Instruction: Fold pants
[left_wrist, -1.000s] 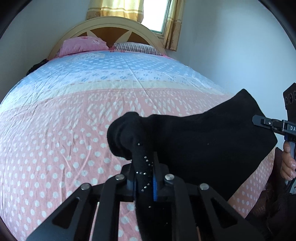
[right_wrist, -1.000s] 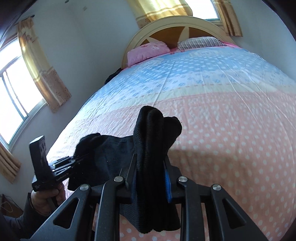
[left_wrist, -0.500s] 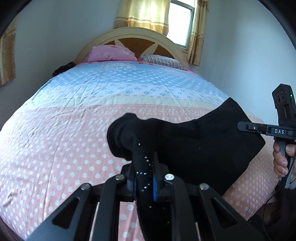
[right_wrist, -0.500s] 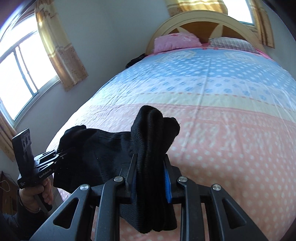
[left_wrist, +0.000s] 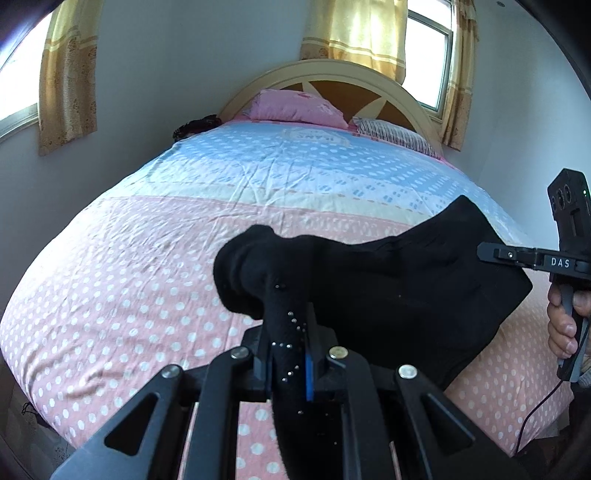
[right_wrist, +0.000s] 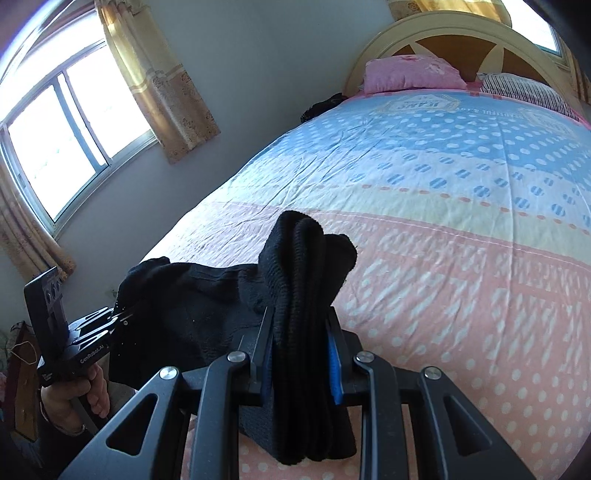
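Note:
Black pants (left_wrist: 388, 291) hang stretched in the air between my two grippers, above the near end of the bed. My left gripper (left_wrist: 286, 354) is shut on one bunched end of the pants, which has small shiny studs. My right gripper (right_wrist: 301, 343) is shut on a thick fold of the other end (right_wrist: 303, 266). In the left wrist view the right gripper (left_wrist: 487, 253) shows at the right edge, clamping the fabric. In the right wrist view the left gripper (right_wrist: 118, 319) shows at the lower left, holding the cloth (right_wrist: 192, 295).
The bed (left_wrist: 184, 229) has a pink and blue dotted cover. A pink pillow (left_wrist: 295, 107) and a striped pillow (left_wrist: 391, 133) lie by the headboard (left_wrist: 332, 74). Dark clothing (left_wrist: 194, 125) sits at the bed's far left corner. Curtained windows (right_wrist: 62, 122) flank the room.
Both grippers have risen and tilted up with the pants held between them; more of the walls, windows and headboard shows. The grips have not changed.

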